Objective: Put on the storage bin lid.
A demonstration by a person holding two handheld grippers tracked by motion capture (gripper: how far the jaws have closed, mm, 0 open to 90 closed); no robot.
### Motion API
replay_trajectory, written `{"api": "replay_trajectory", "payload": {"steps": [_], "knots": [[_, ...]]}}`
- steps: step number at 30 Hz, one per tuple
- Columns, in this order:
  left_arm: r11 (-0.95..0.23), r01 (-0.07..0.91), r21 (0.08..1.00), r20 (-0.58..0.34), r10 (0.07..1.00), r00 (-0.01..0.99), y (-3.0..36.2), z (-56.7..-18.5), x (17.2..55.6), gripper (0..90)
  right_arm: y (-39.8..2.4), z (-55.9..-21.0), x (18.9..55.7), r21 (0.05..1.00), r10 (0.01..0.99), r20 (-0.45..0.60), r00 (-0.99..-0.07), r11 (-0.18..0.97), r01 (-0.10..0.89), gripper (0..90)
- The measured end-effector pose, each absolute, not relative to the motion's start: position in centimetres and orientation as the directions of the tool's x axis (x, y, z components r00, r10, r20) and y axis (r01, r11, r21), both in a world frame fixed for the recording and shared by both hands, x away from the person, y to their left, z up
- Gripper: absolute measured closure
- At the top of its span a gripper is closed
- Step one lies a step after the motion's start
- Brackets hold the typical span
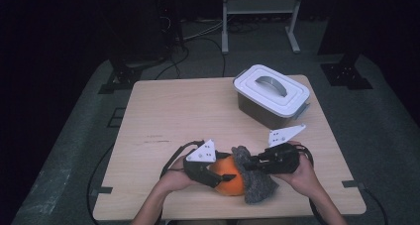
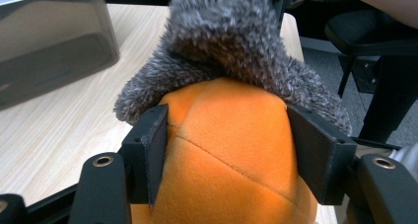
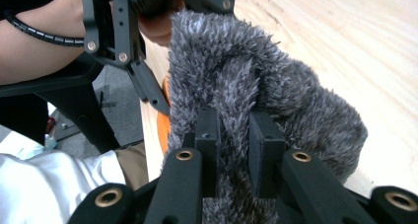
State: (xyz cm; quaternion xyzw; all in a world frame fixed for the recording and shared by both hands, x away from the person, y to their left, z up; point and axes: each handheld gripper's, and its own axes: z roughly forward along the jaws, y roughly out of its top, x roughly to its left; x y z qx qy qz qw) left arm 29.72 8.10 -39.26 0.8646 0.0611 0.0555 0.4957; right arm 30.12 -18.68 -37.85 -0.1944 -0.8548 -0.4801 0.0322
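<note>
The orange plush ball point(image 1: 229, 181) lies near the front edge of the wooden table point(image 1: 168, 116), between the two hands. It is soft and rounded, bright orange, with stitched seams that run across its surface in the left gripper view point(image 2: 226, 150). A grey fuzzy cover point(image 1: 255, 178) with long, shaggy pile lies against its right side and drapes over part of it; in the left gripper view the grey pile point(image 2: 231, 41) rises over the far side of the orange ball like a hood. The left gripper point(image 1: 210, 171) has its jaws on either side of the orange ball, both pads pressed against the fabric. The right gripper point(image 1: 250, 164) has its jaws drawn close together on a fold of the grey fuzzy cover point(image 3: 236, 110), pinching the pile between the pads. Toward the far right of the table, well apart from the hands, stands a dark translucent storage box point(image 1: 262, 111) closed by a white lid point(image 1: 292, 98) with a grey handle point(image 1: 271, 84); what it contains cannot be told.
</note>
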Motion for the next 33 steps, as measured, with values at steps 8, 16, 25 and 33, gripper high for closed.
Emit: {"api": "replay_trajectory", "payload": {"steps": [8, 16, 25, 33], "knots": [[-0.477, 0.088, 0.874, 0.007, 0.193, 0.981, 8.9, -39.2, 30.3, 36.4, -19.4, -39.2, 30.8, 0.760, 0.318, 0.277, -0.907, 0.505, 0.409, 76.6], [-0.458, 0.086, 0.885, 0.015, 0.212, 0.977, 9.0, -38.4, 30.1, 37.7, -19.8, -38.4, 30.5, 0.776, 0.331, 0.246, -0.911, 0.496, 0.389, 77.0], [-0.477, 0.089, 0.874, 0.004, 0.190, 0.982, 8.4, -39.3, 30.3, 23.6, -18.9, -38.9, 30.4, 0.787, 0.324, 0.239, -0.915, 0.488, 0.378, 77.1], [-0.451, 0.204, 0.869, -0.131, 0.188, 0.973, 9.5, -41.0, 31.9, 8.3, -20.0, -40.0, 30.9, 0.752, 0.334, 0.265, -0.904, 0.516, 0.411, 77.1]]}}
